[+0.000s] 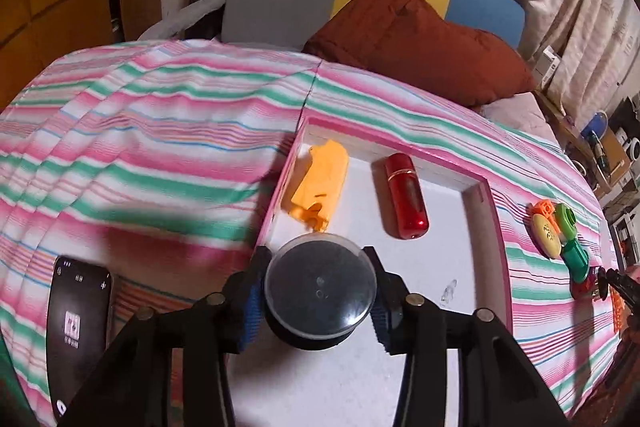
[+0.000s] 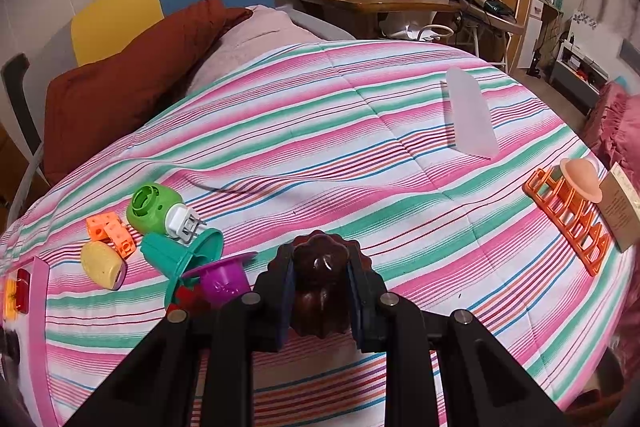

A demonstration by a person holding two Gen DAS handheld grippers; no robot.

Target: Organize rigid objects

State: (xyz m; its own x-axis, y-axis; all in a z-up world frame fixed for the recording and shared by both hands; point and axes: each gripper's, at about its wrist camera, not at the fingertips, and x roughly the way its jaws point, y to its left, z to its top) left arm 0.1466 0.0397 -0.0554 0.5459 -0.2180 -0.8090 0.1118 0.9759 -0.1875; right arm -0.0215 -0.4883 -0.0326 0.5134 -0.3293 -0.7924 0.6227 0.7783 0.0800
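Left hand-held gripper [image 1: 318,301]: jaws flanking black round jar [image 1: 320,291], over near part of pink tray [image 1: 498,223]; contact unclear.
Right hand-held gripper [image 2: 320,291]: clamped on brown fluted mould [image 2: 320,287], above striped bed [image 2: 360,131].

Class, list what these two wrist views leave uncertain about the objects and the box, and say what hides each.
- Left wrist: lower body of the round black container, hidden by its clear lid and the left gripper pads.
- Left wrist: text on the phone, too small and blurred.
- Right wrist: the pink box, cut off by the left edge.
- Right wrist: the dark brown object, mostly covered by the right gripper.
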